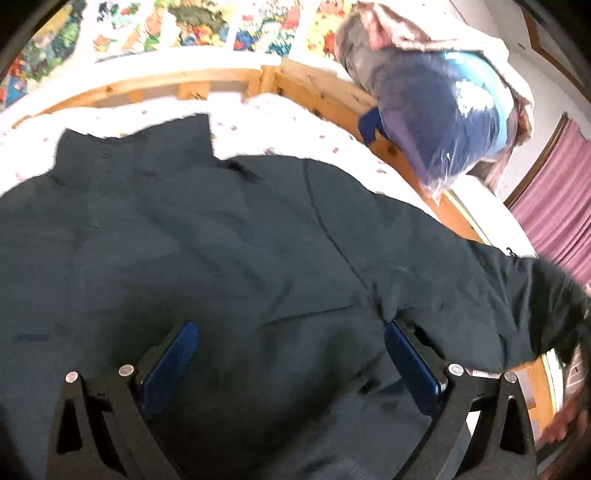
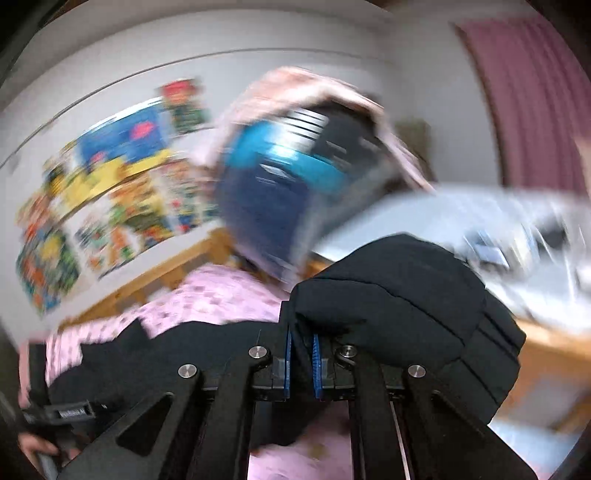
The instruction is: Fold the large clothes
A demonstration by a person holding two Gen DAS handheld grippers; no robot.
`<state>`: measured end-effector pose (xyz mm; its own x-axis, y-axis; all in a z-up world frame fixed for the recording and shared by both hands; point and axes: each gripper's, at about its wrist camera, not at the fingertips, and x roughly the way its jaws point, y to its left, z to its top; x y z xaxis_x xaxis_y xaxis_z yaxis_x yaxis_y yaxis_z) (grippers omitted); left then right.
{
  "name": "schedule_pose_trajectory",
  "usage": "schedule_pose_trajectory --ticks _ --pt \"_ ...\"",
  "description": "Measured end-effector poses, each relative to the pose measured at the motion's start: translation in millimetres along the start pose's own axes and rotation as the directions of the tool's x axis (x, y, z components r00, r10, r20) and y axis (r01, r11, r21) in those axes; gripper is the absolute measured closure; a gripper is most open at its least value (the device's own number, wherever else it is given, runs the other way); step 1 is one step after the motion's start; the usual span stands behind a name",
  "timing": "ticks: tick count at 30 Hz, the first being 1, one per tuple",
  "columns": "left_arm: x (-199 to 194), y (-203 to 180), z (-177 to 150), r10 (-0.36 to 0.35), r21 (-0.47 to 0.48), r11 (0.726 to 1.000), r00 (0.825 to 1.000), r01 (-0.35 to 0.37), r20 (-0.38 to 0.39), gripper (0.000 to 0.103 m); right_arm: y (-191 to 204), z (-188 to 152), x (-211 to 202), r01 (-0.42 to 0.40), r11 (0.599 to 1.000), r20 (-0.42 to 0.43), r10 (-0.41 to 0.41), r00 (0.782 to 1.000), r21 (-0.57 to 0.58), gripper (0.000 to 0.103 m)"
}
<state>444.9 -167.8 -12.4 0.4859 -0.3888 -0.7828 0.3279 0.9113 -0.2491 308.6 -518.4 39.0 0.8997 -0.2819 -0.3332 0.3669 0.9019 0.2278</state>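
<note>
The large dark navy padded jacket (image 1: 207,258) lay spread on the white floral-print bed (image 1: 295,122). The right gripper (image 2: 302,354) was clamped on its sleeve cuff (image 2: 406,295); the left gripper (image 1: 291,354) hovered over the body, fingers apart. Slippery padded fabric might slide free mid-fold.

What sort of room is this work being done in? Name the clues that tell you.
Most likely a bedroom, perhaps a child's. A wooden bed frame holds a floral sheet under the dark jacket, colourful comic posters cover the wall, and a pink curtain hangs beside it.
</note>
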Motion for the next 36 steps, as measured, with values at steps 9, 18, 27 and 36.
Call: schedule_pose_trajectory --ticks 9,18,27,36 --pt "-95.7 104.2 -29.5 -0.007 -0.143 0.990 0.997 0.018 0.078 0.001 164.3 -24.8 -27.0 -0.248 0.790 -0.108 0.228 0.968 -0.561 0.095" --pt "-120.8 171.8 -72.1 -0.205 -0.242 0.936 0.956 0.254 0.210 0.002 266.4 -159.8 -48.0 -0.383 0.379 -0.355 0.145 0.924 -0.843 0.091" --pt "-96.9 156.4 -80.2 -0.386 -0.137 0.900 0.902 0.415 0.194 0.002 257.8 -150.7 -74.0 -0.442 0.474 -0.404 0.187 0.896 -0.761 0.076" --pt "-104.1 163.1 -101.2 -0.510 -0.155 0.812 0.814 0.562 0.279 0.000 233.6 -142.7 -92.0 -0.548 0.594 -0.457 0.314 0.832 -0.589 0.051"
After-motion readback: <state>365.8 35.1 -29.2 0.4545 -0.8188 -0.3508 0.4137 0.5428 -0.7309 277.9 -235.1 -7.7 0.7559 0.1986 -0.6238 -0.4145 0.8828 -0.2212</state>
